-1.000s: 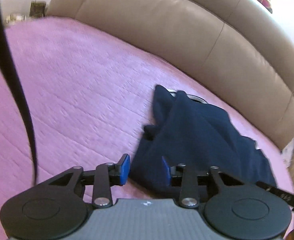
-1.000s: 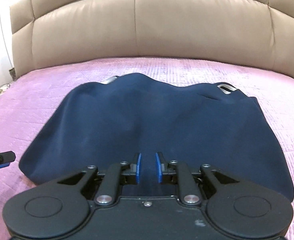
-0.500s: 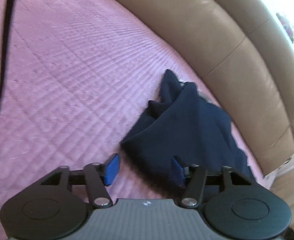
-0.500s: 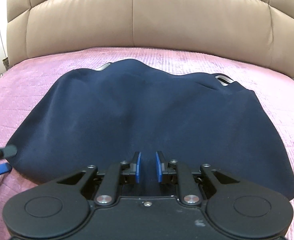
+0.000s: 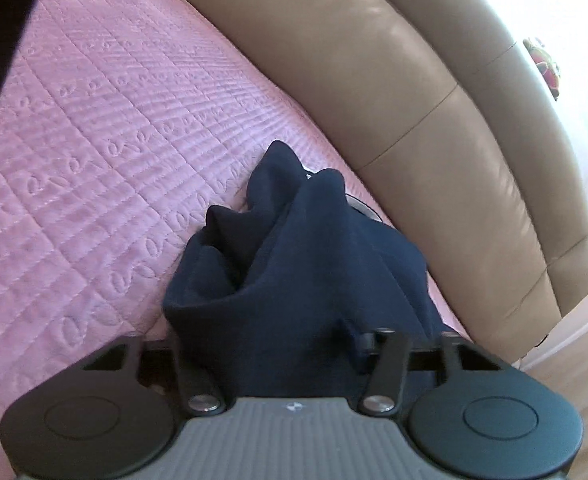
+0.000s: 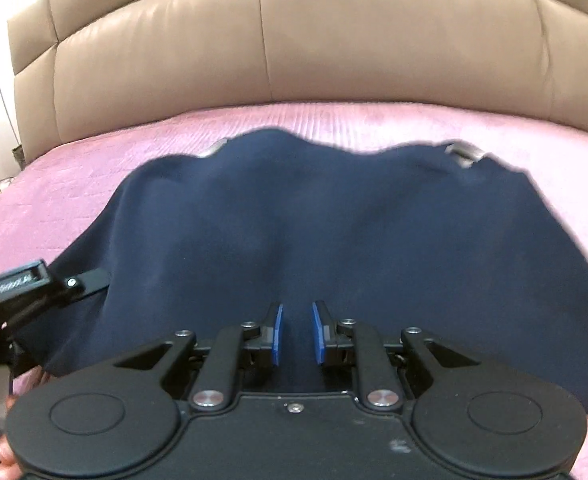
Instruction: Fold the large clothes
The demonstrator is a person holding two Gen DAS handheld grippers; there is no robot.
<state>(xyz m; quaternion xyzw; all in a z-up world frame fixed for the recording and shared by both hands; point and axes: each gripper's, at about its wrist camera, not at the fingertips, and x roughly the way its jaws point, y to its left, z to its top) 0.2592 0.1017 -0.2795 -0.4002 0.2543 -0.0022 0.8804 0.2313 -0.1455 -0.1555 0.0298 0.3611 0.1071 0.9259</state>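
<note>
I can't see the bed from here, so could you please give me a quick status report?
Left gripper just closing, navy garment bunched between its jaws. Right gripper shut on the garment's near edge. Garment spread on pink bedspread. Nothing in the way.

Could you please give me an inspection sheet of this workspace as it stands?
Surface: pink quilted bedspread, under the garment.
Job's things: dark navy fabric garment, spread out, one side bunched up.
Clutter: nothing seen.
Grippers: left gripper, jaws have just been closing, bunched cloth between them; right gripper, shut on the near hem.
Cables: black cable or strap across the left view's corner.
Surroundings: beige padded leather headboard; small red and yellow toy beyond it.
</note>
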